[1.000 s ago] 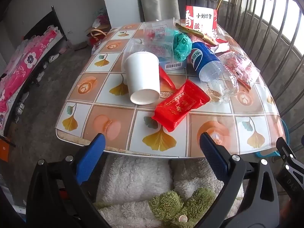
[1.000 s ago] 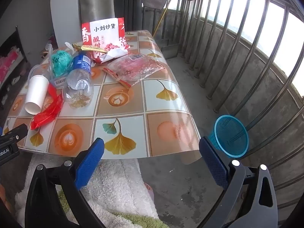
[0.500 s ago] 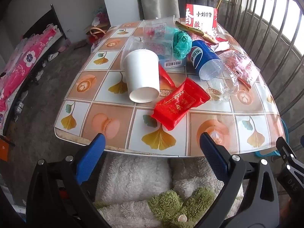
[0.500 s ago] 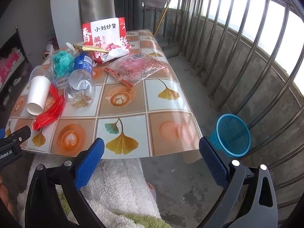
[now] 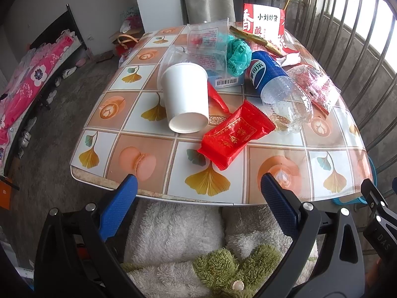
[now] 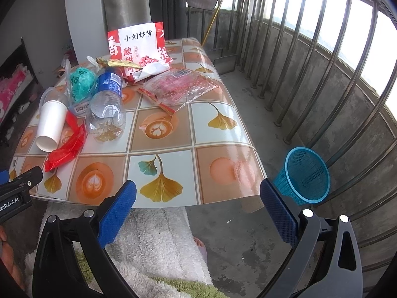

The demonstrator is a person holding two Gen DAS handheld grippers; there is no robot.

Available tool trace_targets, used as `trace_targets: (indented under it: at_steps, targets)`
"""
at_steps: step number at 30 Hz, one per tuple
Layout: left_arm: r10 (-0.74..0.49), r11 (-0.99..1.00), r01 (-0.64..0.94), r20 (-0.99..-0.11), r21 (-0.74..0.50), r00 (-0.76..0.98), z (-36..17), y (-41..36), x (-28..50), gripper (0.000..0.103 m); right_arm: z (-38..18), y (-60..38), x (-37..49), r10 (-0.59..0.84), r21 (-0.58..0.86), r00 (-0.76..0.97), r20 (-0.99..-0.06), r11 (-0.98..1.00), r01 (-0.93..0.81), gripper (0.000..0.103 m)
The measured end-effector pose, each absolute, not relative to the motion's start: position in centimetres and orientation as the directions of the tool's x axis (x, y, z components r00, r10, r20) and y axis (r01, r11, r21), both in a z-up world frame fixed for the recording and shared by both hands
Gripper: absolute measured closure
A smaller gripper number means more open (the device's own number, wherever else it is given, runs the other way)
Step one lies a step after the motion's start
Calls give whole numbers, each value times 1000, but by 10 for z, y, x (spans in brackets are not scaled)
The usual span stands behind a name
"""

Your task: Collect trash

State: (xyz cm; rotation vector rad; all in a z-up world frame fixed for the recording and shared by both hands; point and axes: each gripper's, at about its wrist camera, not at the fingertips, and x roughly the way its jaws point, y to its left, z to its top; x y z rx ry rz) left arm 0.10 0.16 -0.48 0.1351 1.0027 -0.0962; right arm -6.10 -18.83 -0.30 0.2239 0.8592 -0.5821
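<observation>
On the red-and-white snack bag (image 6: 139, 49) standing at the far end of my worktop I read 小刘炒货 and 酸甜. The bottle's blue label (image 5: 258, 70) says 可乐. My other tool's black body (image 6: 11, 200) reads "enRobot.AI"; elsewhere, "DAS" (image 5: 383, 239).

Bare near table (image 6: 173, 149) edge; trash pile (image 6: 104, 94) beyond
</observation>
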Motion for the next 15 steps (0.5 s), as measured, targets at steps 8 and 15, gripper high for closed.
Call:
trace_targets:
  at_steps: [8,15]
  targets:
    - [-16,988,140,-846,69,533,-5,2,2,7,-2,-189,-60,-385,-35,513,-768,824,566,6]
    - [-17,988,141,-846,69,533,-5,2,2,7,-2,-189,-59,-378,-29,515,-769,826,564,6]
